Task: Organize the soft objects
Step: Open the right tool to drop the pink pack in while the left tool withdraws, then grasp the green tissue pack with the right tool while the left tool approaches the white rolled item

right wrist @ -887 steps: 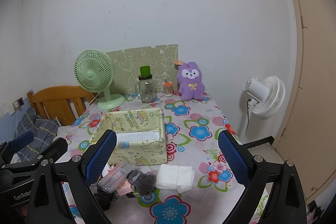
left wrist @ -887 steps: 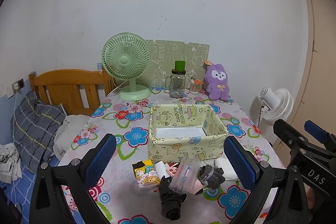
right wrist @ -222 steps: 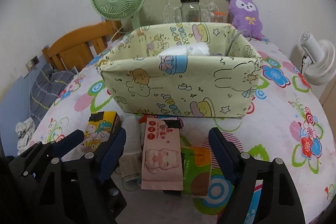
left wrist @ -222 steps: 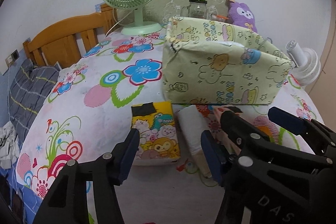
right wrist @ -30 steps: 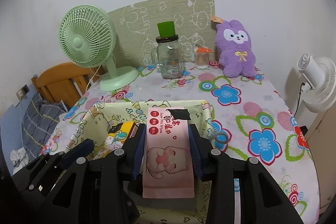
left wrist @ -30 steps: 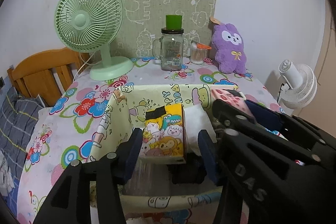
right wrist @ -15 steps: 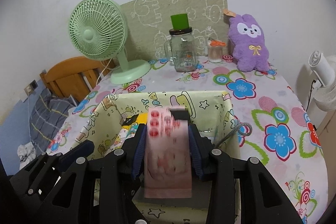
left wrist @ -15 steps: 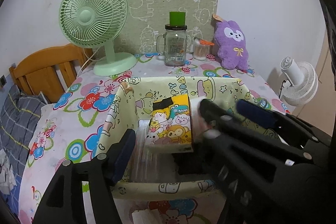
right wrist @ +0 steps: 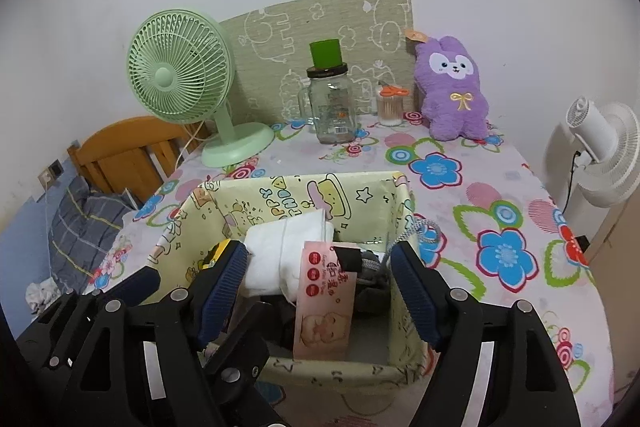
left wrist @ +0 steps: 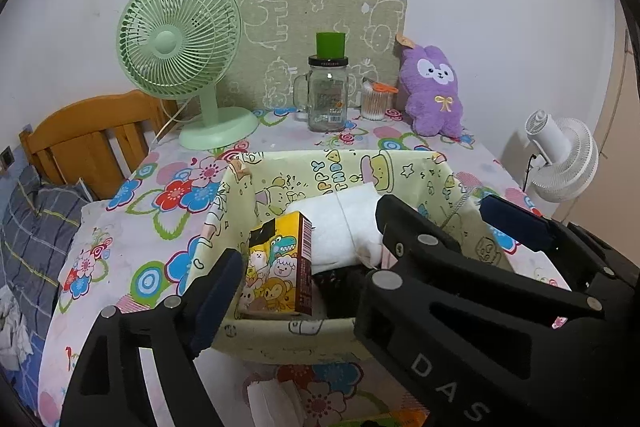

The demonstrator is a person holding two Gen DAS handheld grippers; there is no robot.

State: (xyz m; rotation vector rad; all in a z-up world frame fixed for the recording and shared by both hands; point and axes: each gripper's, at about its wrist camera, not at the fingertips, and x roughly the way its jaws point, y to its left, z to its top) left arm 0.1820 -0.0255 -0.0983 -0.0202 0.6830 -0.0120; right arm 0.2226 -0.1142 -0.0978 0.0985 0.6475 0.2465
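Pink wipes pack (right wrist: 325,301) stands tilted on end inside the fabric bin (right wrist: 404,205), long axis roughly vertical, directly between the right gripper (right wrist: 320,291) jaws, which are spread wide and clear of it; cartoon tissue pack (left wrist: 280,263) also upright in the bin's near-left corner, just right of the left finger (left wrist: 214,301) of the left gripper (left wrist: 296,267), whose jaws are likewise wide apart. Bin also holds a folded white cloth (left wrist: 340,223) toward the back and dark items underneath, hard to identify. Leftover white tissue pack (left wrist: 276,401) lies on the table (left wrist: 132,227) in front of the bin, under and nearer the left gripper, so probably its next pick.
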